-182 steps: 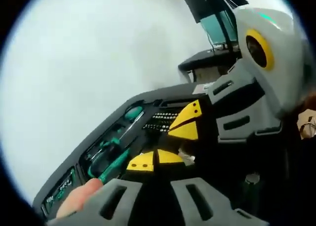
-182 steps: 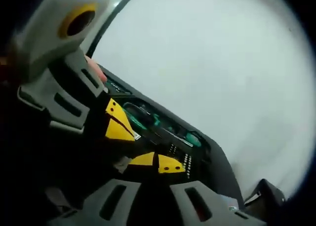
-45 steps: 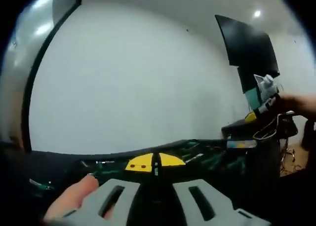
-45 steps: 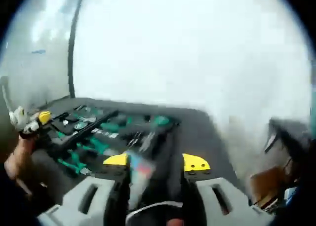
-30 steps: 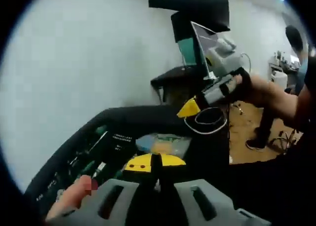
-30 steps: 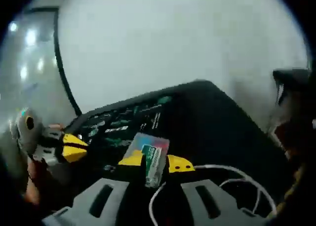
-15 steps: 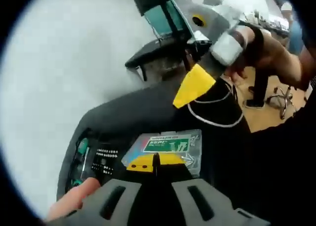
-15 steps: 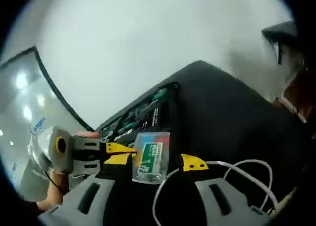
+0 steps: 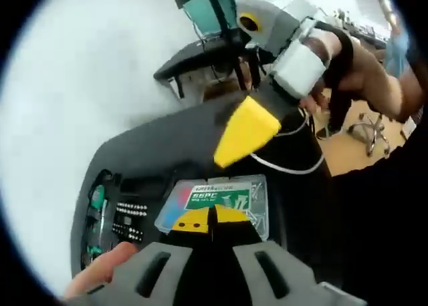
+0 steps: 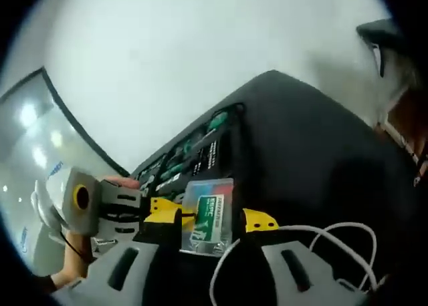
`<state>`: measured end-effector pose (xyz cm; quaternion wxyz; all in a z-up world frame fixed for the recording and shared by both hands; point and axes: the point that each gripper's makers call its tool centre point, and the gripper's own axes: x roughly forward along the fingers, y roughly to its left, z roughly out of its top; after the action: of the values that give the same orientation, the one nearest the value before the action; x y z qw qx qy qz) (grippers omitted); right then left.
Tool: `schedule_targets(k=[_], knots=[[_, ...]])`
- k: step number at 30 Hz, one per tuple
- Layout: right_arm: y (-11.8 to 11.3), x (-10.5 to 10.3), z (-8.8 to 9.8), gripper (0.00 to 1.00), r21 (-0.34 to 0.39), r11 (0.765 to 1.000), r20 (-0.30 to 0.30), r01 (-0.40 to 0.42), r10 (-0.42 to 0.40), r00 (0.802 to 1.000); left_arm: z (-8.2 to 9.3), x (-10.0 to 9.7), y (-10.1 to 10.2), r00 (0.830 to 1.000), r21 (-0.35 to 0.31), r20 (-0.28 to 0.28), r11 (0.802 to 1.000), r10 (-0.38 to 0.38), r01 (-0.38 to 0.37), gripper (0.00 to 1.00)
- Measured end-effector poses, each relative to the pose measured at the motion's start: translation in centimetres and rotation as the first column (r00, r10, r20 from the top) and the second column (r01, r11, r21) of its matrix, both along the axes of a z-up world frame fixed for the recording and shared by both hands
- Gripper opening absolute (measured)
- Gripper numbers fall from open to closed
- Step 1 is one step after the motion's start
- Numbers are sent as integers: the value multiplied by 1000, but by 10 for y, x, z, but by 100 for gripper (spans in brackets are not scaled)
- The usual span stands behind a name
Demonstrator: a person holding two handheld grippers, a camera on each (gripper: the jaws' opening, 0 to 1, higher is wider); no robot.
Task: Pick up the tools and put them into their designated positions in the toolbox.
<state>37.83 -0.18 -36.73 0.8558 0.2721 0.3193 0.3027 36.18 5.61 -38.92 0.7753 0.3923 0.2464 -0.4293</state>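
- Since half a second ago, my right hand-held gripper (image 9: 246, 129) has come nearer to the clear plastic case (image 9: 215, 204) in the left gripper view, and its yellow tip now hangs just beyond the far edge of that case.
- In the right gripper view, the case (image 10: 208, 224) stands between the yellow tips of my right hand-held gripper (image 10: 210, 221); its jaws are apart with the case between them, but I cannot tell if they press it.
- My left hand-held gripper (image 9: 210, 218) has its jaws closed together, tip against tip, and the case lies just beyond them.
- My left hand-held gripper (image 10: 164, 211) shows also at the left of the right gripper view, close beside the case.
- This case has a green label and lies on the black toolbox (image 9: 144, 160).
- Green-handled tools (image 9: 97, 206) sit in slots at the left part of the toolbox.
- A white cable (image 10: 314, 242) loops at the right near my right hand-held gripper.
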Motion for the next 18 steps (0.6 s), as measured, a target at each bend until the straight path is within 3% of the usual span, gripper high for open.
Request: schedule_targets(k=[1,2,3,5,7,10,11,13,15,18], knots=[[0,-2,0,32,0,1000,-4,-8,8,1000,5,-6,5,1000,30,21,1000,-1,0,2],[1,-5,0,31,1,1000,-12,-16,16,1000,7,-10,12,1000,51,0,999,15,-15,2],[1,-5,1,31,-12,1000,-2,-11,11,1000,10,-16,18,998,34,-43,999,39,-38,2],[-7,4,6,31,-42,998,87,56,-53,995,14,-20,23,993,-53,-102,996,60,-66,2],[-18,19,18,27,12,986,150,164,-164,975,-2,-20,31,990,-24,-127,997,64,-68,2],[-25,27,23,24,81,973,132,217,-227,965,-24,-24,25,989,-30,-145,999,40,-44,2],[-25,28,23,24,81,973,128,214,-224,966,-15,-20,14,993,-105,-115,994,13,-25,2],[-24,31,23,24,68,975,141,212,-220,965,-16,-21,20,984,-69,-163,994,75,-87,2],[-17,27,19,22,24,985,163,171,-172,971,-15,-20,19,982,-36,-170,996,77,-84,2],[17,7,6,15,-83,996,159,12,1,987,-15,-19,20,980,-3,-187,997,73,-75,1]])
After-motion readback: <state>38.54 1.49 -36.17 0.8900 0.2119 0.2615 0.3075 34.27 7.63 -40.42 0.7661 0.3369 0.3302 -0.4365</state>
